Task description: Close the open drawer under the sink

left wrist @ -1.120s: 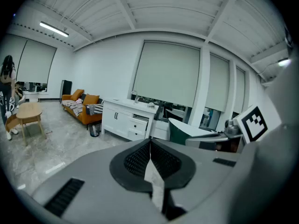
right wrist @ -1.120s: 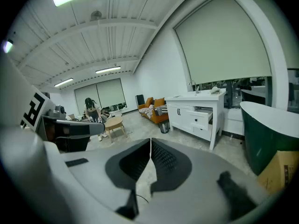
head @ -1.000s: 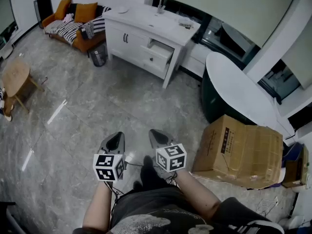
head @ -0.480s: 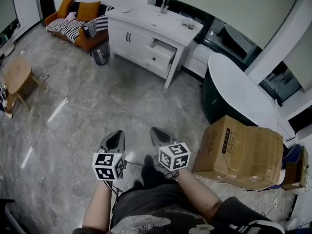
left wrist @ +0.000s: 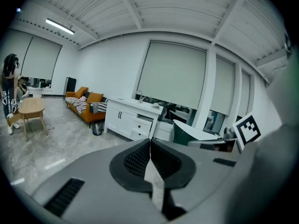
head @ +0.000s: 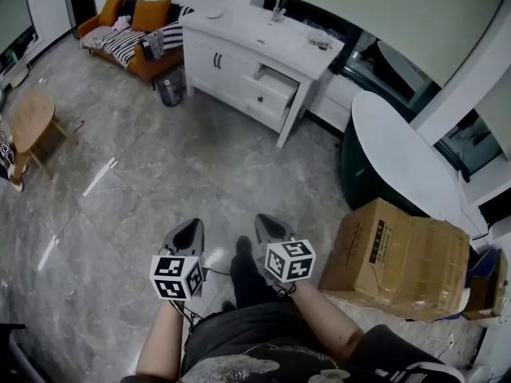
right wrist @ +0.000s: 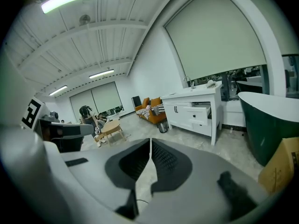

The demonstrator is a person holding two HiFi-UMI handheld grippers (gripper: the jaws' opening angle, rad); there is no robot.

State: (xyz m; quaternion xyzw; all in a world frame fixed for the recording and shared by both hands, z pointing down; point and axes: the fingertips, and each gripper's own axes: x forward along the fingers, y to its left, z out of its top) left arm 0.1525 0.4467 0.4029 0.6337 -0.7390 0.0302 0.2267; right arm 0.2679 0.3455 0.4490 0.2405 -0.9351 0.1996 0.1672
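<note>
Edged nearer to the drawer (head: pixel 277 82) since a second ago. Saw it white, dark-knobbed, pulled out at the upper right of the sink vanity (head: pixel 223 50), across the room. Faced grey floor (head: pixel 200 158) between. Noted cardboard box (head: pixel 407 258) and green tub (head: pixel 355 174) at right. Held left gripper (head: pixel 190 228) and right gripper (head: pixel 270 223) clenched, empty.

White drawer (head: pixel 273 84) pulled out, top right of vanity (head: pixel 239 70) under sink.
</note>
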